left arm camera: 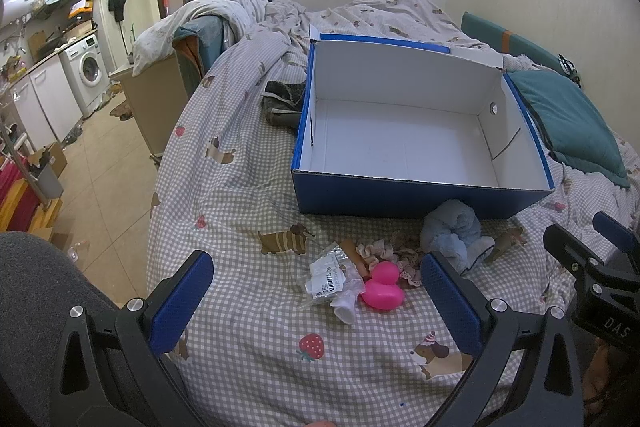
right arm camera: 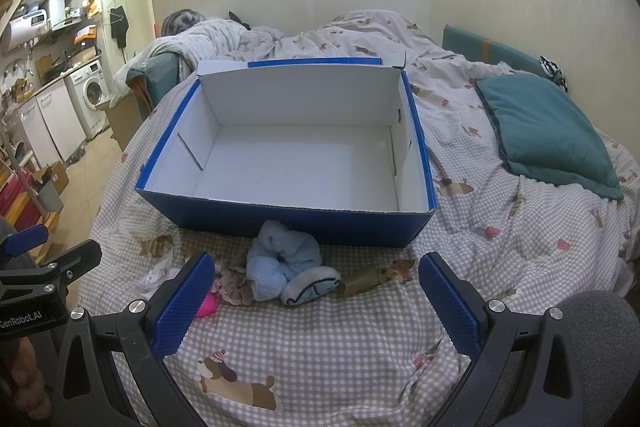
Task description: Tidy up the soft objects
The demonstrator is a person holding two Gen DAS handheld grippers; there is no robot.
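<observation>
An open blue box point(left arm camera: 404, 195) with a white empty inside stands on the checked bedspread; it also shows in the right wrist view point(right arm camera: 304, 223). In front of it lie a light blue plush toy point(left arm camera: 454, 231) point(right arm camera: 280, 259), a lace scrunchie point(left arm camera: 376, 249) point(right arm camera: 234, 287), a pink rubber duck point(left arm camera: 382, 285) point(right arm camera: 206, 305) and a clear plastic packet point(left arm camera: 330, 279). My left gripper point(left arm camera: 318, 293) is open above the bed, with the duck and packet between its fingers. My right gripper point(right arm camera: 316, 299) is open just before the plush toy.
A teal cushion point(left arm camera: 568, 123) point(right arm camera: 548, 131) lies right of the box. A dark garment point(left arm camera: 282, 101) lies at the box's left. A rumpled duvet point(left arm camera: 280, 11) fills the far bed. The bed edge drops to a tiled floor point(left arm camera: 108, 163) on the left.
</observation>
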